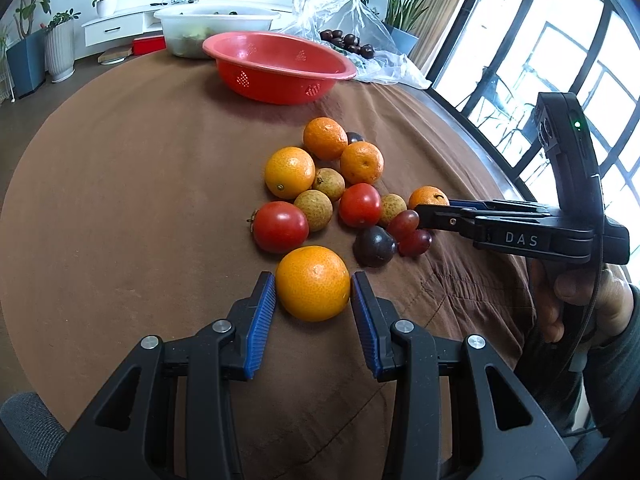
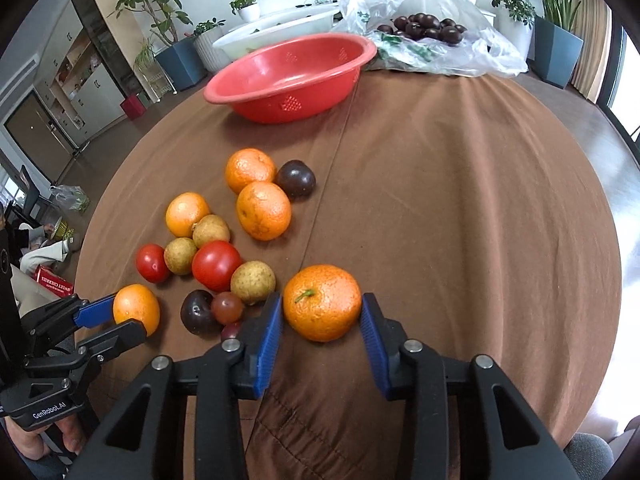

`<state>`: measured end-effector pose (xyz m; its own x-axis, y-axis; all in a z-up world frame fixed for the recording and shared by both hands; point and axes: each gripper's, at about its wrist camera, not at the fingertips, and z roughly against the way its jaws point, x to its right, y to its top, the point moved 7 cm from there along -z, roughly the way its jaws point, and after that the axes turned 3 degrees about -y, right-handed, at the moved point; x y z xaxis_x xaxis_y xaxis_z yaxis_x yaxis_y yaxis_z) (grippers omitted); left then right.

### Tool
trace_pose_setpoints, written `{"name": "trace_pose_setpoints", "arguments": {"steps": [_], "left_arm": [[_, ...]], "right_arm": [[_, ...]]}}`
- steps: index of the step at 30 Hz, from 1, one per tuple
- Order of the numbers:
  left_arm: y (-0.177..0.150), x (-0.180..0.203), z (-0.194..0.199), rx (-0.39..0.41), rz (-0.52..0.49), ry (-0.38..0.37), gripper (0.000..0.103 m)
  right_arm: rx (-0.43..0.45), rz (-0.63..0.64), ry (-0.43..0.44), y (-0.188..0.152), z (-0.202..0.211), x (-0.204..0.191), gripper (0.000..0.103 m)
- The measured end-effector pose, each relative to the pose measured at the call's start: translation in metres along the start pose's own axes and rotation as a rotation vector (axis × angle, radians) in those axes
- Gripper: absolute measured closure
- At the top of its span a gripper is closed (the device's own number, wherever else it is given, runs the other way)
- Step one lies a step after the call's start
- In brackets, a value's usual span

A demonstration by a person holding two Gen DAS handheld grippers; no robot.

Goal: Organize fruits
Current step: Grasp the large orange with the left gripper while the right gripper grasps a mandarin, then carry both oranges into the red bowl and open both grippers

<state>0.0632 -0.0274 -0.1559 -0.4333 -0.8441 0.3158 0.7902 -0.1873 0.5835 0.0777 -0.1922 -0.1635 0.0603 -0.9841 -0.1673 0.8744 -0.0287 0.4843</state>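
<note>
In the left wrist view my left gripper [image 1: 313, 280] is shut on a large orange [image 1: 313, 296] resting on the brown cloth, with a blue pad against each side. My right gripper [image 2: 322, 298] holds a tangerine [image 2: 322, 314] with a green stem, both pads touching it. From the left wrist view, that right gripper [image 1: 434, 206] reaches in from the right at the same tangerine [image 1: 428, 196]. Between the two lies a pile of oranges [image 1: 290, 172], tomatoes [image 1: 280, 226], pale brown round fruits [image 1: 314, 204], dark plums [image 1: 375, 246] and red grapes [image 1: 404, 224].
A red perforated bowl [image 1: 280, 66] stands at the far side of the round table, empty as far as I see. Behind it are a white tub [image 1: 216, 26] and a clear plastic bag [image 2: 420, 12] holding several dark fruits. A hand [image 1: 576, 292] grips the right tool.
</note>
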Motion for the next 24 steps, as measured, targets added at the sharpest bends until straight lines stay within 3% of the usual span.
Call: {"name": "trace_pose_setpoints", "arguments": {"steps": [7,13,18,24], "left_arm": [[0.007,-0.008,0.008,0.019,0.014,0.01,0.067],[0.034,-0.023,0.022,0.062,0.024,0.023,0.067],[0.084,-0.036,0.033,0.111,-0.01,0.047,0.067],[0.166,-0.042,0.024,0.141,-0.098,0.077,0.067]], "right_arm": [[0.028,-0.035,0.017,0.003,0.012,0.008,0.063],[0.08,-0.118,0.029,0.02,0.028,0.035,0.063],[0.124,-0.159,0.025,0.048,0.041,0.058,0.063],[0.22,-0.098,0.055,0.118,0.058,0.046,0.063]]}}
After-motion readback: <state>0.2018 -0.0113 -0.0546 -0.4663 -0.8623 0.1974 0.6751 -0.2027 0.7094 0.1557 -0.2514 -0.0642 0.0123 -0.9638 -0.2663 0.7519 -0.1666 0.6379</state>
